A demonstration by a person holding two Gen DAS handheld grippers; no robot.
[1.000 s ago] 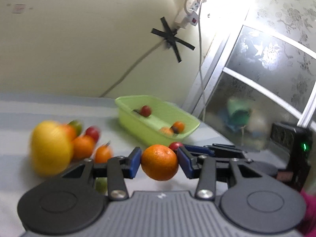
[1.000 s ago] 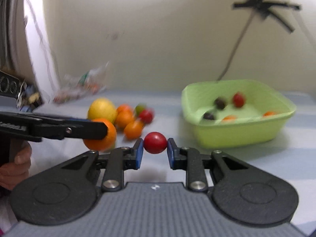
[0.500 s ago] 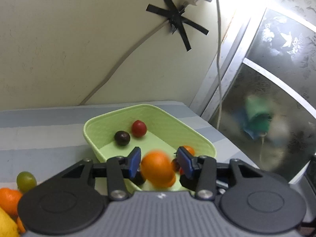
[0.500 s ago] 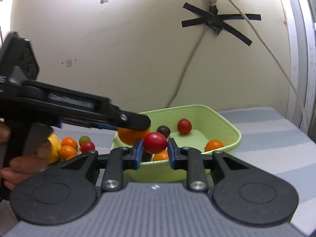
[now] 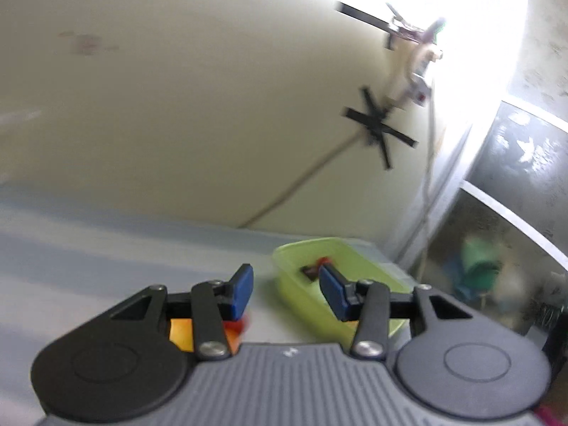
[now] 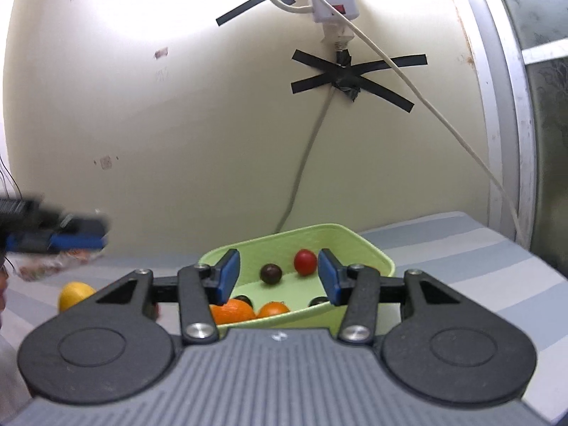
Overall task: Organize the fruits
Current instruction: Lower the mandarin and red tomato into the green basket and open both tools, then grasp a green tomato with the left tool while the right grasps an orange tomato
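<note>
The light green basket (image 6: pixel 369 248) sits on the striped table below my right gripper (image 6: pixel 277 277), which is open and empty above it. Inside lie two oranges (image 6: pixel 232 312), a red fruit (image 6: pixel 305 262) and a dark fruit (image 6: pixel 271 273). My left gripper (image 5: pixel 285 291) is open and empty, left of the basket (image 5: pixel 312 305) in its blurred view. Orange and red fruit (image 5: pixel 234 330) show under its left finger. The left gripper also shows blurred at the left of the right wrist view (image 6: pixel 56 239).
A yellow lemon (image 6: pixel 74 293) lies on the table left of the basket. A power strip (image 6: pixel 332 5) and cables taped with black crosses hang on the wall behind. A window frame (image 6: pixel 511 106) stands at the right.
Both grippers have opened and let go: the orange and the red fruit dropped into the basket. My left gripper has swung away to the left of the basket.
</note>
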